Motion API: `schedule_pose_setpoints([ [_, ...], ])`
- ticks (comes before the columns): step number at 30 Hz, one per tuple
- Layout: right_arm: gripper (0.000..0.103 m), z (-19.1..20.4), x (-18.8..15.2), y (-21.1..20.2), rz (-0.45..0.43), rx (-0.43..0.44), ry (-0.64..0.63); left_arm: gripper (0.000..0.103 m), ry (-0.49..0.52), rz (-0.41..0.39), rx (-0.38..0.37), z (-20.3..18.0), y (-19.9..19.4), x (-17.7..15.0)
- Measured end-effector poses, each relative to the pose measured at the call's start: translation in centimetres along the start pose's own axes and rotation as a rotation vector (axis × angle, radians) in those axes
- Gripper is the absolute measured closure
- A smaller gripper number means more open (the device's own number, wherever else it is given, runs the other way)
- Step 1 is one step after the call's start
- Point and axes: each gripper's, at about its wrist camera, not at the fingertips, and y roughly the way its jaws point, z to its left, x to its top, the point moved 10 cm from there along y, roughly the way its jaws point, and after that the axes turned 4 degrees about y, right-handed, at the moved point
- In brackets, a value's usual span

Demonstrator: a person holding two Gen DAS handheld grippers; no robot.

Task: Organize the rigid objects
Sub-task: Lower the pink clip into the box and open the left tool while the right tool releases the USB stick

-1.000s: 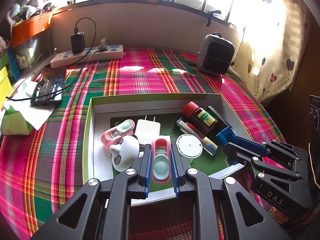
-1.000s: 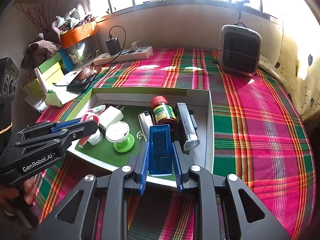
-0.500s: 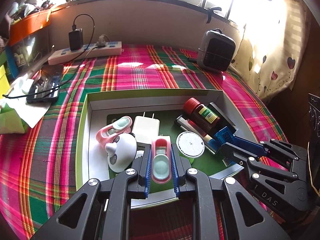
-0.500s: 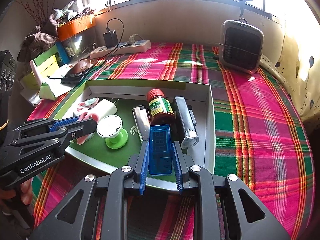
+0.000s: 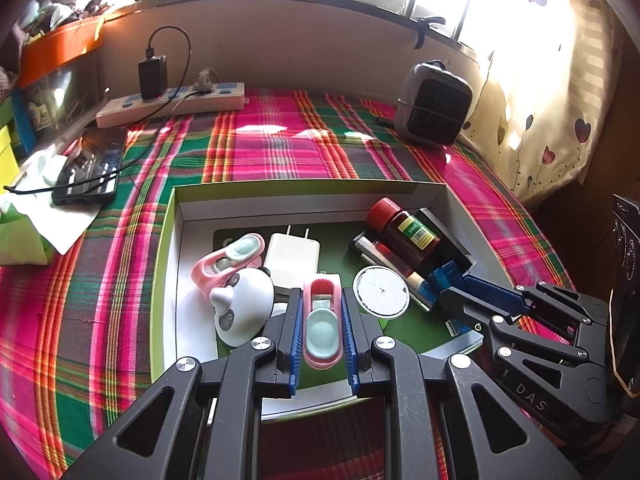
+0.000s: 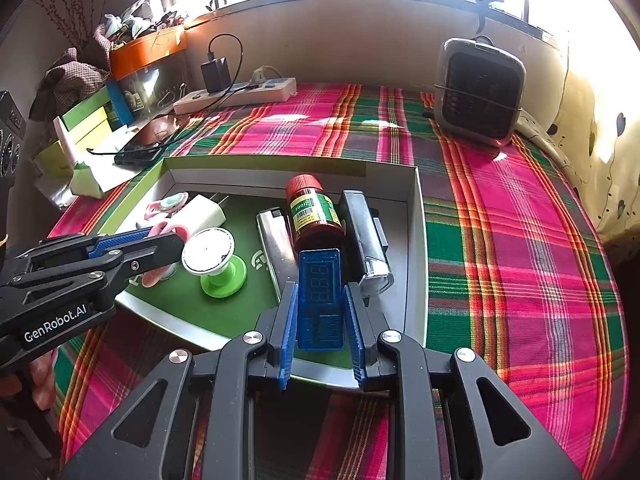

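two grippers work over one open tray (image 5: 404, 190), the landmark here, which lies on the plaid cloth (image 6: 500, 240) with the small heater (image 6: 480, 96) well beyond its far right corner. inside the tray, the red-capped bottle (image 6: 314, 214) lies toward the far right, between a silver lighter (image 6: 276, 248) and a silver case (image 6: 366, 236); a white charger (image 5: 292, 254), a panda figure (image 5: 240, 308) and a white disc on a green stand (image 6: 210, 254) sit toward its left and middle. the left gripper (image 5: 322, 316) is clamped on a pink clip (image 5: 322, 320) over the tray's near edge — the right gripper (image 6: 320, 308) is clamped on a blue plastic block (image 6: 320, 300) near the tray's near right part, just this side of the bottle. the step looks like carrying each piece to a spot; whether either rests on the tray floor cannot be told. the next move likely calls for a bare patch of the tray and an easy release. readable writing: "genrobot.ai" on the left gripper's body, "das" on the right's, and "100" on the bottle label — the rest is too small.
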Motion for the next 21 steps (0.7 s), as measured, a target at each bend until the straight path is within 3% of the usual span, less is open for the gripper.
schedule_pose_setpoints([
  [21, 0.079, 0.14, -0.05, 0.01, -0.001, 0.009, 0.011, 0.081, -0.001, 0.001, -0.005, 0.03, 0.03, 0.09],
])
